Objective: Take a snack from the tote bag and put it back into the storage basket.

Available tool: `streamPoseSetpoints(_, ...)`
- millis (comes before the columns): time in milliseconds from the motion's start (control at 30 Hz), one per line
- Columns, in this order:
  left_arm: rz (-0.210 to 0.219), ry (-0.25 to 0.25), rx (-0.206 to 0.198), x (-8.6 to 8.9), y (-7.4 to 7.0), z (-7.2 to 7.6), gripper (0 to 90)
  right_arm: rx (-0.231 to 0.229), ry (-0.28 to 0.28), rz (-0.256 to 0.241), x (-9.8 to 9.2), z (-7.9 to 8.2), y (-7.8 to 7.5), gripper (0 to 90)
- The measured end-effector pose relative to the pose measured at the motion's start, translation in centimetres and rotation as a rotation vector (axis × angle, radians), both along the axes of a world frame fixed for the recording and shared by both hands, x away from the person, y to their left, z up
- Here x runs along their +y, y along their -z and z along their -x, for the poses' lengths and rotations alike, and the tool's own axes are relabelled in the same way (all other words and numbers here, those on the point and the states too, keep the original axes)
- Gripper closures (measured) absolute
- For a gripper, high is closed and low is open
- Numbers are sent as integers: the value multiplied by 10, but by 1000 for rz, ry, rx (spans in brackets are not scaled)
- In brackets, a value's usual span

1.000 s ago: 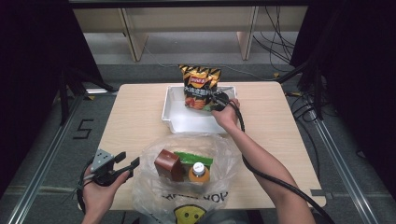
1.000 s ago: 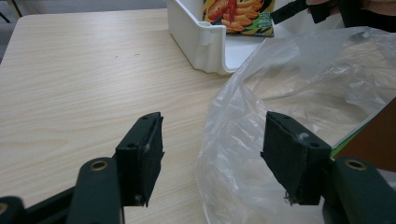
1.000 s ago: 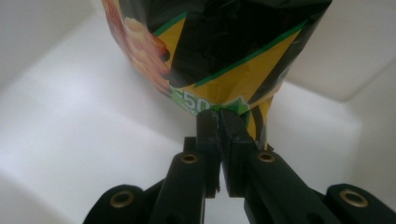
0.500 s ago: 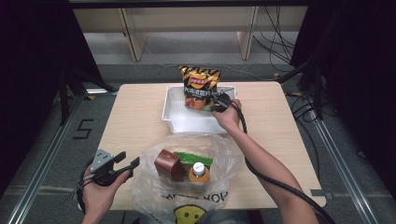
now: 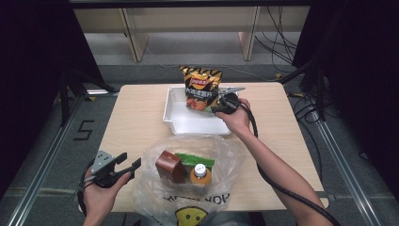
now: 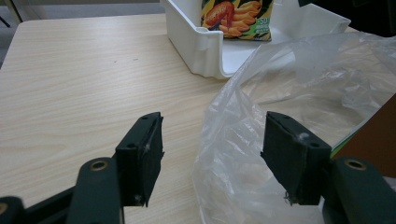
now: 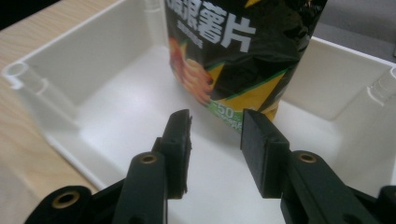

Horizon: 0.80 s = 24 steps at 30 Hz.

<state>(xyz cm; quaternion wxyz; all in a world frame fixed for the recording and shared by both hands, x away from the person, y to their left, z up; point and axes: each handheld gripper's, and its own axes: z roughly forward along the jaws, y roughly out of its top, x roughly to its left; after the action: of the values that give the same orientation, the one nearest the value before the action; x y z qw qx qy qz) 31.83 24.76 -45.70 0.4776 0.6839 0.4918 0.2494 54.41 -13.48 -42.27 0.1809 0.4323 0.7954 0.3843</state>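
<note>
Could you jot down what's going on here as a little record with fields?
Surface: wooden table
White bin: holds an upright chip bag
Right gripper: open, over the bin, just in front of the bag
Left gripper: open, at the edge of the plastic bag
Plastic bag contents: brown box, bottle, green packet

Ahead of my right jaws I see a black, orange and yellow chip bag (image 7: 233,56) in a white tray (image 7: 88,60); beside my left jaws, clear plastic bag (image 6: 280,93) on pale wood-grain table (image 6: 84,84).
</note>
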Motion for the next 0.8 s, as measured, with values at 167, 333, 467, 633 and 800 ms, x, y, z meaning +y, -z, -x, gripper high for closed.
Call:
streamPoseSetpoints(167, 4, 1, -6, -1, 0, 0, 376, -36, -56, -74, -6, 20, -11, 618)
streamPoseSetpoints(333, 3, -3, -3, -1, 0, 1, 376, -67, -99, -102, -11, 39, -19, 615)
streamPoseSetpoints(467, 3, -4, -3, -1, 0, 1, 376, -91, -133, -114, -14, 54, -25, 612)
streamPoseSetpoints(633, -2, 0, -2, -1, 1, 1, 377, -95, -175, -140, -16, 71, -28, 606)
streamPoseSetpoints(800, 1, -4, -1, -1, 1, 0, 376, -79, -213, -166, -16, 88, -29, 589)
